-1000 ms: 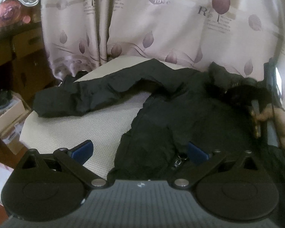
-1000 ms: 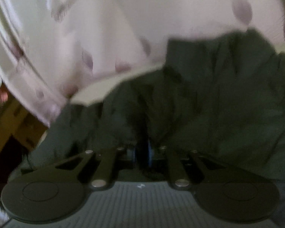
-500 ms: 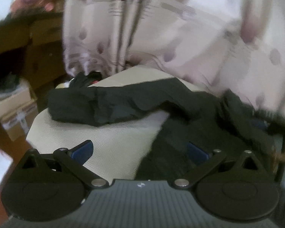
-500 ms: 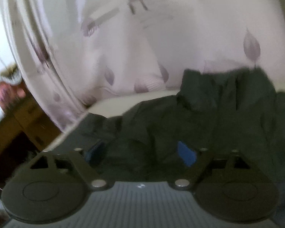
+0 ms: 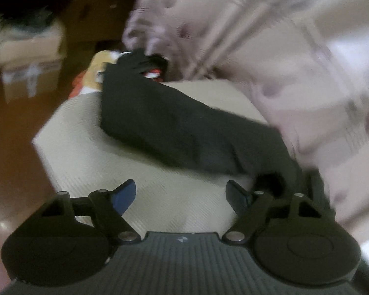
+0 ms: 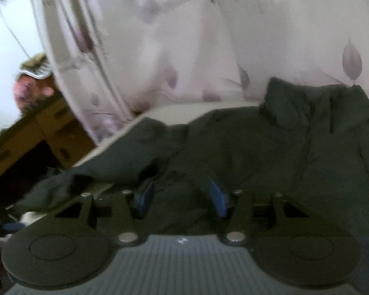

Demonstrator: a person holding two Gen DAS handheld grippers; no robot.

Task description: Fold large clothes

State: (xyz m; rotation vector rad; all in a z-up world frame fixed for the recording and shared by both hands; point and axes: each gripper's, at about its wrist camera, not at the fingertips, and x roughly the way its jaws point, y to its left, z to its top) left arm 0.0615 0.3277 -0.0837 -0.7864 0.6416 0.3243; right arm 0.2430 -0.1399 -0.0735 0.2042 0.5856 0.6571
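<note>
Both grippers hang over a pale woven table [image 5: 90, 147] with a leaf-print curtain [image 6: 209, 49] behind it, a wooden cabinet [image 6: 36, 132] and a cardboard box [image 5: 31, 56] off to the side. Left gripper [image 5: 182, 194]: jaws apart, just been closing, only bare cloth between them; the black jacket's sleeve [image 5: 184, 130] lies just ahead, its end beside the right-hand finger. Right gripper [image 6: 182, 196]: jaws apart, just been closing, over the jacket [image 6: 282, 152], which is spread across the table, not pinched.
</note>
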